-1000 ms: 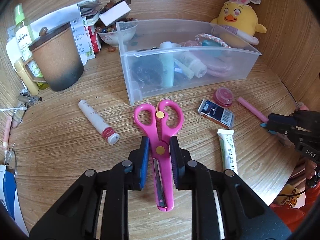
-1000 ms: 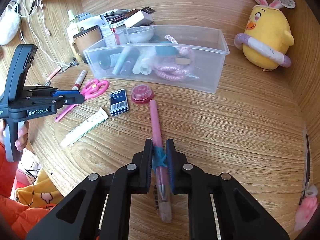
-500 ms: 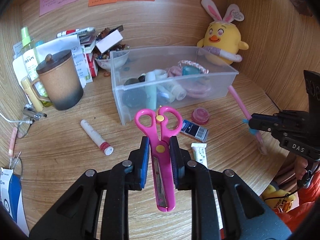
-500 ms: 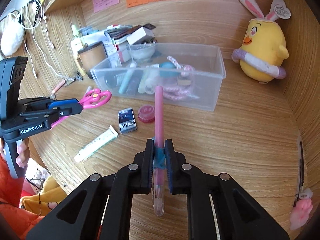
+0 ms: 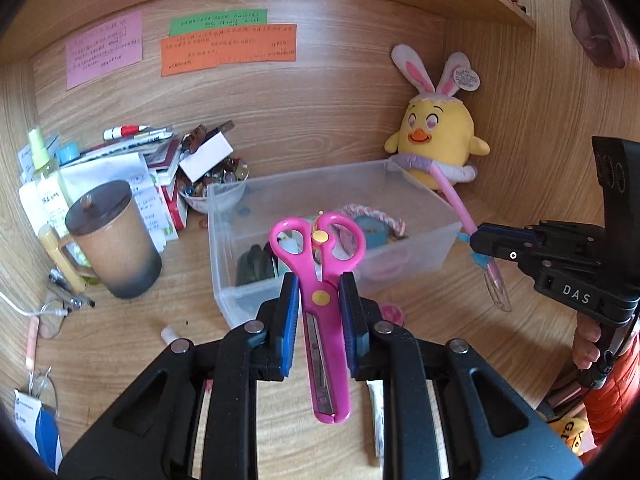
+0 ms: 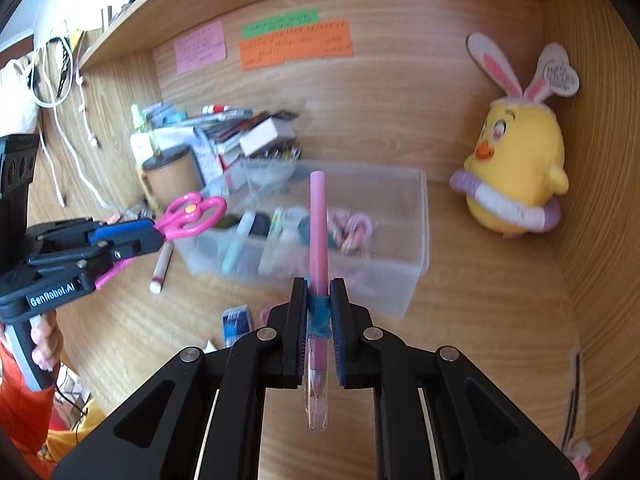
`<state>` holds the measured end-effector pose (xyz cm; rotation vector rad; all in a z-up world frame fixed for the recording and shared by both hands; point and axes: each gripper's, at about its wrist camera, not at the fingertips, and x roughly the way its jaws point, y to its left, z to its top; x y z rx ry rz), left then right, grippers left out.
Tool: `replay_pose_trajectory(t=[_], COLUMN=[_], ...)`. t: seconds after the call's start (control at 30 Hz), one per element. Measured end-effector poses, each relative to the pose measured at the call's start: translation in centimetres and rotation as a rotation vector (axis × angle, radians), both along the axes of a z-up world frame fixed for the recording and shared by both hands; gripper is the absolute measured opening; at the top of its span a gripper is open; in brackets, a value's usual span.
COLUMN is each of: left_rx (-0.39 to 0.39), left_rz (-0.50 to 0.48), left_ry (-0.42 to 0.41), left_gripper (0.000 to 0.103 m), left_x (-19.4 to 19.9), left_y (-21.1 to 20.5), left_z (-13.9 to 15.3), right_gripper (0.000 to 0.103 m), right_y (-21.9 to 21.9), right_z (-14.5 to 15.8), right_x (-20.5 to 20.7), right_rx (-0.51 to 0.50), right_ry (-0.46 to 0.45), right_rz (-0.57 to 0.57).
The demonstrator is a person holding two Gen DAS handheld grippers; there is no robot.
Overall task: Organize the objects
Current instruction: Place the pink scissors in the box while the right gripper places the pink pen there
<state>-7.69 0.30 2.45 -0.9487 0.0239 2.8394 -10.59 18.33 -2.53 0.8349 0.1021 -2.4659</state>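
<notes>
While the clear bin point(image 5: 420, 236) already holds tubes and a braided cord, we judge the sorting partly done. Both tongs carry loads above the desk point(image 5: 120, 320): left gripper point(image 5: 319, 300) clamped on pink scissors point(image 5: 320, 264), right gripper point(image 6: 319, 308) clamped on a pink pen point(image 6: 318, 220) — neither binned yet. Marker point(image 6: 161, 268) and blue packet point(image 6: 237, 320) remain out. Readable: "DAS", "GenRobot.AI"; wall notes illegible.

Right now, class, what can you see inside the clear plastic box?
Inside the box lie tubes, a pink-and-white cord and a teal round thing. The scissors hide part of the middle.
</notes>
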Motion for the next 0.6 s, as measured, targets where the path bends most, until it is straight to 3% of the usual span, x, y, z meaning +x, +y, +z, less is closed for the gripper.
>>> replay_pose_trajectory(t=[0.27, 0.6], left_rx=[0.000, 0.010], left_rz=[0.012, -0.030], left_ry=[0.001, -0.089], left_gripper=[0.020, 0.020], left_x=[-3.8, -7.8], left_y=[-0.3, 0.0], left_z=[0.6, -0.7], right_gripper=[0.010, 0.010], right_y=[-0.5, -2.0], right_z=[1.9, 0.6], right_x=[-3.8, -9.7], right_rx=[0.004, 0.051], right_ry=[0.044, -0.018], right_rz=[-0.037, -0.054])
